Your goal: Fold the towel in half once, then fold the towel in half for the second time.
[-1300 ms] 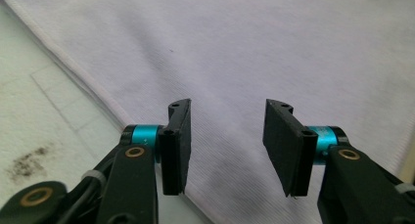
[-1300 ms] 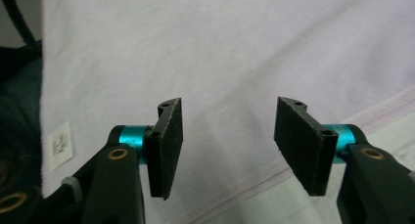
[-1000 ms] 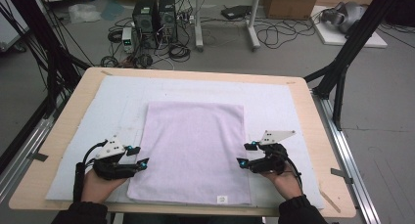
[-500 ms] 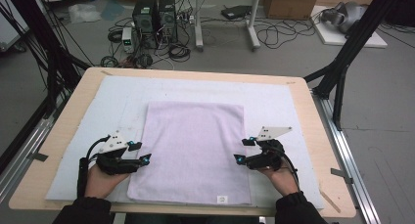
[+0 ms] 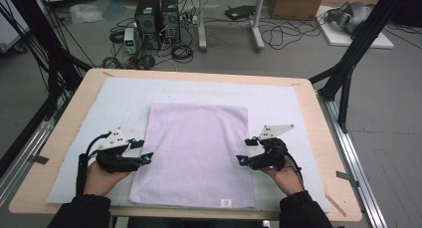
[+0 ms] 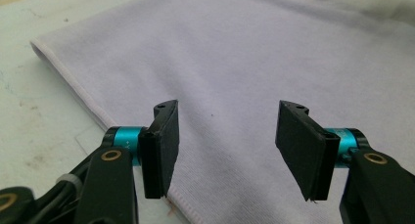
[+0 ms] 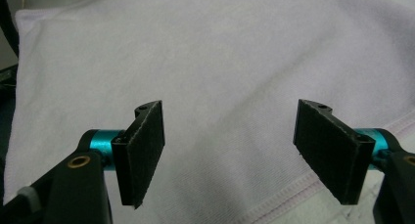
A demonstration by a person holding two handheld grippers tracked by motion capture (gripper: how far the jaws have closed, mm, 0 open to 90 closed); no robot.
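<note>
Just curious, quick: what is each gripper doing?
Left gripper: open, empty, over the pale lilac cloth towel.
Right gripper: open, jaws just widening, empty.

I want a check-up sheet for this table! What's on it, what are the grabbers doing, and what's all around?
Surface: wooden table under a white mat.
Job's things: lilac towel lying flat, small label at its near edge.
Clutter: nothing seen on the mat.
Grippers: left gripper and right gripper at the towel's side edges, jaws open; the right's have just been opening, gripping nothing.
Cables: black lead trails from the left gripper.
Surroundings: computer towers, floor wires, cardboard box.
</note>
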